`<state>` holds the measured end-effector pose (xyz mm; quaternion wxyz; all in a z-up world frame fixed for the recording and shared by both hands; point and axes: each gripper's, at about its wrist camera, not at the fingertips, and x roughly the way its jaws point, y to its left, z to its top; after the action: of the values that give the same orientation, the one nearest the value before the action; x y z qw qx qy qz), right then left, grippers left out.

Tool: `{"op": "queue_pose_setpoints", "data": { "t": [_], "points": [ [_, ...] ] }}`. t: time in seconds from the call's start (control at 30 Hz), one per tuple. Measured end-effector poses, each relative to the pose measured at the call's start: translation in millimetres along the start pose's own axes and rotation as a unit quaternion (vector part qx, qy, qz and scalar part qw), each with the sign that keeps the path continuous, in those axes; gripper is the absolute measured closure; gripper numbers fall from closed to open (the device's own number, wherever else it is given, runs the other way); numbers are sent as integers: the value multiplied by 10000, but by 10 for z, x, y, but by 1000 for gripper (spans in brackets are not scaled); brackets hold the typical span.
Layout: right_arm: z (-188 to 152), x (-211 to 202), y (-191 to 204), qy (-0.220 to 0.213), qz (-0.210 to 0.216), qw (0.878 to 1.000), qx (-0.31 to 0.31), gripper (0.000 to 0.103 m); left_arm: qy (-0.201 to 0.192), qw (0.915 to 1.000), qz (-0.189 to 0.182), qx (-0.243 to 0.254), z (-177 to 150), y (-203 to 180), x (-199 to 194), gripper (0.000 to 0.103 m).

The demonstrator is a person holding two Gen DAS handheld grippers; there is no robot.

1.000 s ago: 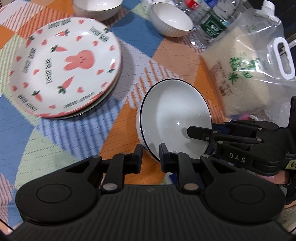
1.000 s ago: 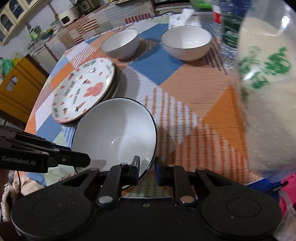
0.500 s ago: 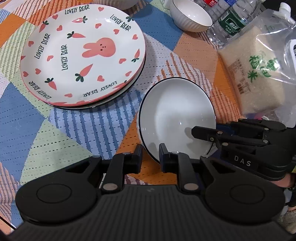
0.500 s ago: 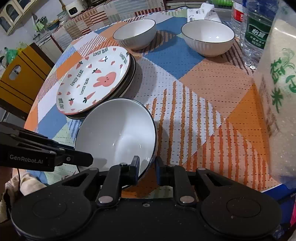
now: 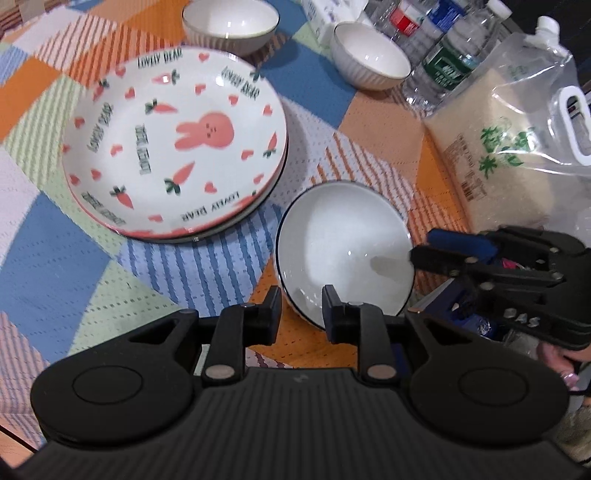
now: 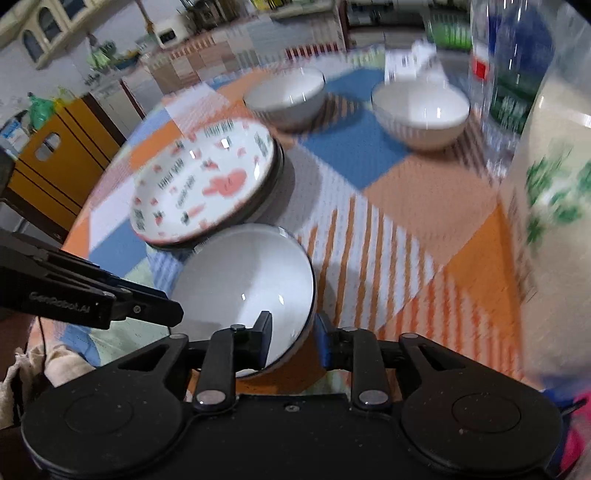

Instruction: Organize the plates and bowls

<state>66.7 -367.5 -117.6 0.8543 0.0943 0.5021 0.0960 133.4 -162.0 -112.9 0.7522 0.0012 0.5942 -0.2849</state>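
Bowl (image 5: 345,247): white with a thin dark rim, on the patterned tablecloth (image 5: 55,240) near the table's close edge; it sits at about 4 o'clock from the plate stack, just beside it, not touching.
Left gripper (image 5: 301,308): its two fingers straddle the bowl's near rim, one outside, one inside. The jaws have just been opening; a gap shows on each side of the rim, so the rim is let go though it sits between them.
Right gripper (image 6: 291,341): straddles the rim at the bowl's 4 o'clock side in the left view. Its jaws have also just been opening; both pads stand clear of the rim, grip released.
Plates (image 5: 173,147): a short stack at 10 o'clock from the bowl; the top one shows a pink rabbit, carrots and hearts.
Other bowls: two white ones at the far side, one (image 5: 229,26) at 12 o'clock from the plates, one (image 5: 371,55) at 2 o'clock.
Rice bag (image 5: 513,147): clear pouch at 2 o'clock from the near bowl.
Bottles (image 5: 443,62): plastic, behind the bag.
Person: fingertips (image 5: 561,365) on the right gripper's handle.
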Motion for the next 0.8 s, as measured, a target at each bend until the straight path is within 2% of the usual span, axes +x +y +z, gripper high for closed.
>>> {"op": "queue_pose_setpoints", "data": {
  "t": [0.13, 0.37, 0.43, 0.6, 0.7, 0.8],
  "points": [
    [65, -314, 1, -470, -72, 9985, -264, 62, -156, 9996, 120, 192, 44, -74, -186, 79],
    [154, -699, 45, -1059, -207, 9910, -795, 56, -402, 9986, 266, 219, 120, -168, -388, 77],
    [155, -758, 65, -1222, -245, 9874, -973, 46, -496, 9983, 265, 173, 154, -179, -415, 76],
    [185, -763, 58, -1662, -542, 9762, -1280, 38, -760, 9955, 480, 316, 260, -273, -466, 69],
    [229, -702, -26, -1941, -721, 9714, -1161, 35, -826, 9927, 702, 536, 336, -350, -451, 68],
    [339, -643, -147, -2017, -698, 9749, -637, 35, -876, 9917, 758, 552, 417, -371, -418, 67]
  ]
}}
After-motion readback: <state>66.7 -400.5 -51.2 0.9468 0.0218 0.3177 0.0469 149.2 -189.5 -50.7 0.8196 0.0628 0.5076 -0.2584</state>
